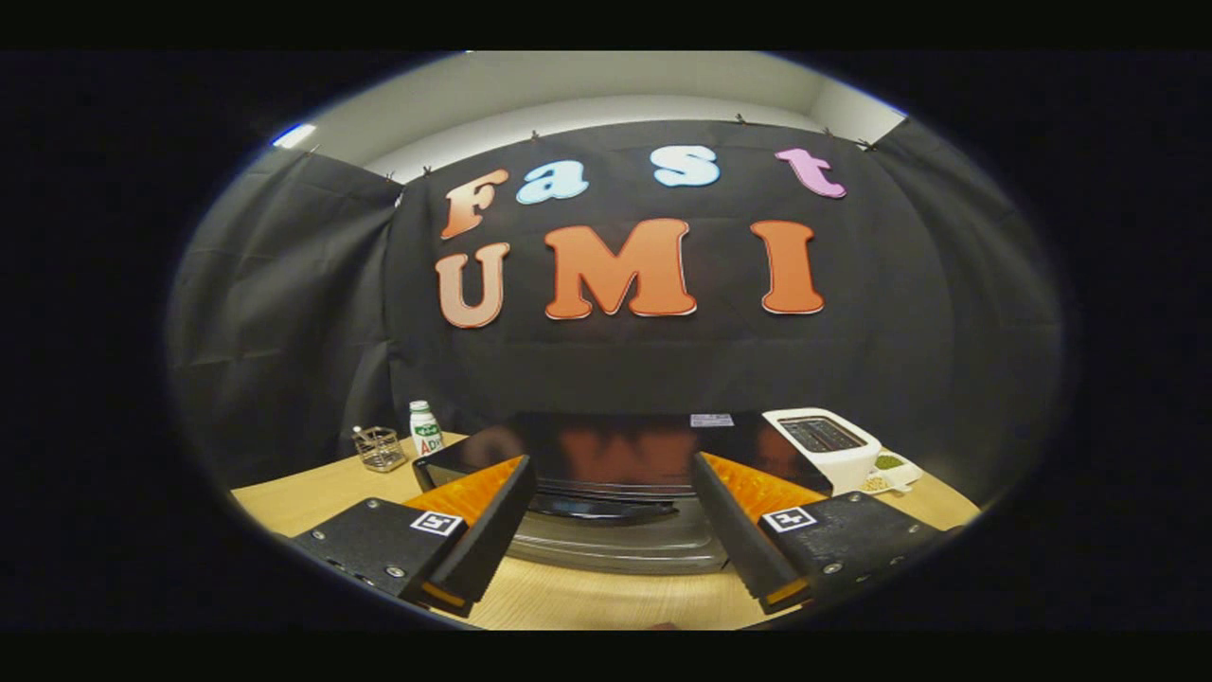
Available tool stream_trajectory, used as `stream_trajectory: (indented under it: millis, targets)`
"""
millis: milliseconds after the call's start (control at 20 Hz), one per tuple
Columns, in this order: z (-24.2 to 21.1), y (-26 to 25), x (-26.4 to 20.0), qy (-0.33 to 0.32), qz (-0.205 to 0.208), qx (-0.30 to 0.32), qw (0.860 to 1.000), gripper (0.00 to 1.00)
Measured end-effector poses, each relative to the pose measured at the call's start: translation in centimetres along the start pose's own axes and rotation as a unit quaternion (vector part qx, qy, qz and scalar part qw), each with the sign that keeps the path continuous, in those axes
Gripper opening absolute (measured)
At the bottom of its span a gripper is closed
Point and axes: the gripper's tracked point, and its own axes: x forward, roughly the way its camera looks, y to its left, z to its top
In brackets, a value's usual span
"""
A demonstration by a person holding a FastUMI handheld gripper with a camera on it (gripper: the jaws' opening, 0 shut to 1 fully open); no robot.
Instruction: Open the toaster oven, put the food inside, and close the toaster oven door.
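Jaws of gripper (613, 530) wide apart above toaster oven (615, 455), its front edge between them.

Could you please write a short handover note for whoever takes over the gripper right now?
Gripper: fingers open, holding nothing, spread either side of the front of the black glossy toaster oven, just ahead on the light wooden table.
Oven door: looks closed; handle between the fingers.
Food: none clearly identifiable; a small white dish with something greenish sits beside the white slot toaster to the right.
Done: nothing yet.
Left: open door, load food, close door.
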Motion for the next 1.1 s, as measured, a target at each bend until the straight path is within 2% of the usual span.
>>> stream_trajectory:
  millis: [300, 550, 750, 900, 1100]
  targets:
    - [-1.6, 1.3, 2.8, 0.003, -0.007, 0.003, 1.000, 0.99]
    - [-3.2, 1.7, 2.9, 0.012, -0.006, -0.004, 1.000, 1.00]
    - [-3.6, 2.5, 1.4, 0.003, 0.019, 0.009, 1.000, 0.94]
    - [-3.8, 2.9, -1.0, -0.007, 0.041, 0.006, 0.999, 0.80]
    - [-6.0, 3.7, -5.7, 0.007, 0.059, -0.004, 0.998, 0.79]
